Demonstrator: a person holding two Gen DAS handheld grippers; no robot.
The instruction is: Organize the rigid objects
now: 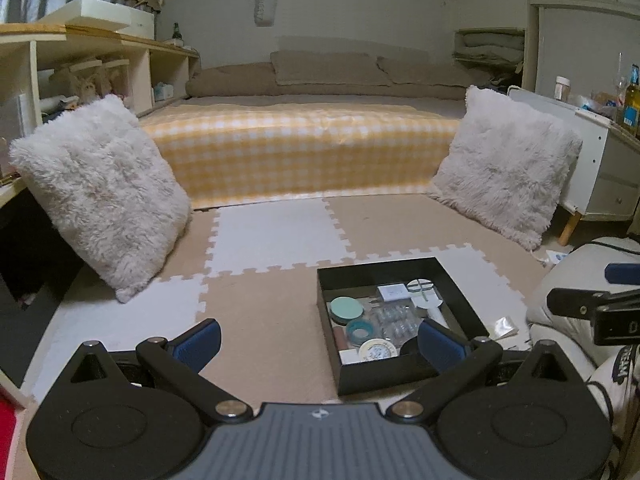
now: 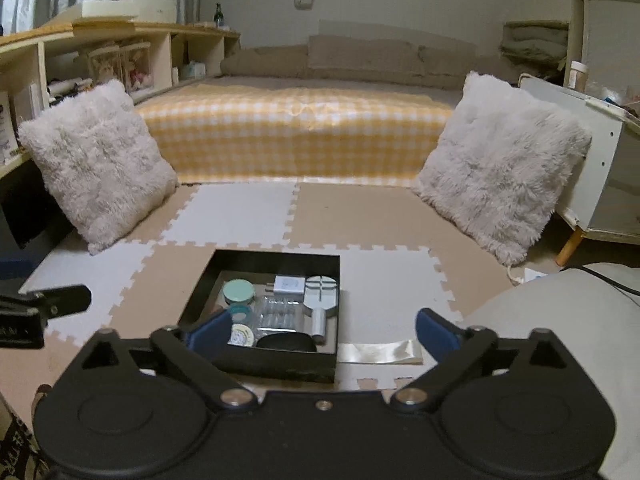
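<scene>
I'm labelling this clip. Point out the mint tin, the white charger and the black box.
Mint tin (image 2: pixel 239 291), right wrist view, centre of its lid.
White charger (image 2: pixel 289 285), right wrist view, its front face.
Black box (image 2: pixel 276 364), right wrist view, its near wall.

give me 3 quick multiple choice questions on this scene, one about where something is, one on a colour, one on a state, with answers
1. Where does the shiny strip lie?
A. inside the black tray
B. on the floor mat beside the tray
C. on the bed

2. What colour is the round lidded tin in the tray?
A. red
B. mint green
C. black

3. How do the right gripper's jaws stand?
A. wide open, holding nothing
B. shut on the white charger
C. shut on a cushion

Answers:
1. B: the shiny strip lies flat on the mat, just outside the wall of the black tray.
2. B: the round tin near the tray's far corner has a mint green lid.
3. A: the right gripper shows its blue pads far apart with nothing pressed between them; the white charger lies in the tray.
</scene>
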